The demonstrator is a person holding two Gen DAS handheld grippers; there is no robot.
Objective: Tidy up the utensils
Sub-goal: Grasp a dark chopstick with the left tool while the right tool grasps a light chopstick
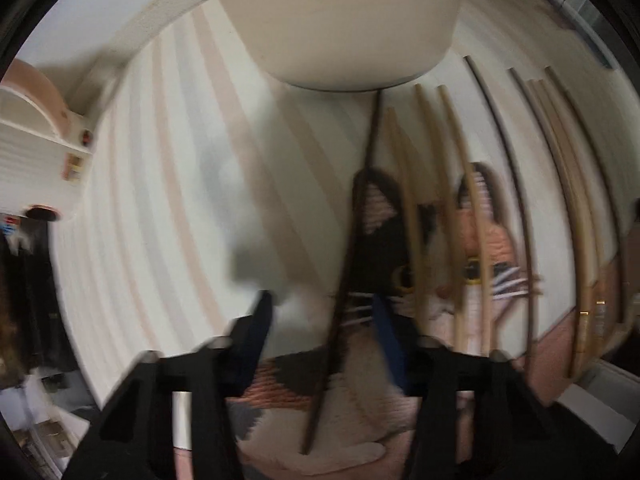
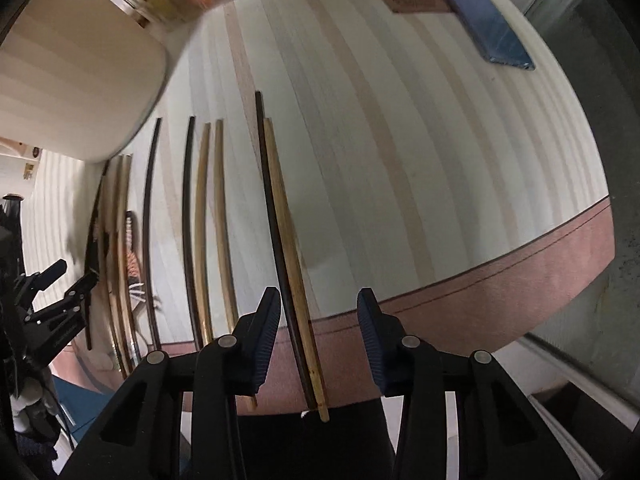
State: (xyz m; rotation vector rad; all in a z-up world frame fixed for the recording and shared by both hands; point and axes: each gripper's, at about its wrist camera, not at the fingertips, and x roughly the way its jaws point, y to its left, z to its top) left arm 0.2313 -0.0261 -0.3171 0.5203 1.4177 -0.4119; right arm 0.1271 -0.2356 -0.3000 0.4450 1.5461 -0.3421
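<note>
Several chopsticks, dark and pale wood, lie side by side on a striped mat [image 2: 400,160]. My left gripper [image 1: 320,320] points down over a dark chopstick [image 1: 360,200], which runs between its fingers without either pad pressing on it; the view is blurred. My right gripper [image 2: 319,304] straddles a dark chopstick [image 2: 272,200] and a pale chopstick [image 2: 286,220] lying together; the dark one is close to the left pad [image 2: 268,320], the right pad stands well clear. A cream holder [image 1: 340,20] stands just beyond the chopsticks, also the cream holder [image 2: 80,60] at upper left.
More pale chopsticks [image 1: 452,160] and dark chopsticks [image 2: 188,200] lie in rows between the two grippers. A blue phone [image 2: 484,20] and a brown label [image 2: 416,0] lie at the far right. A pink border [image 2: 480,300] marks the mat's near edge. The left gripper [image 2: 72,280] shows at far left.
</note>
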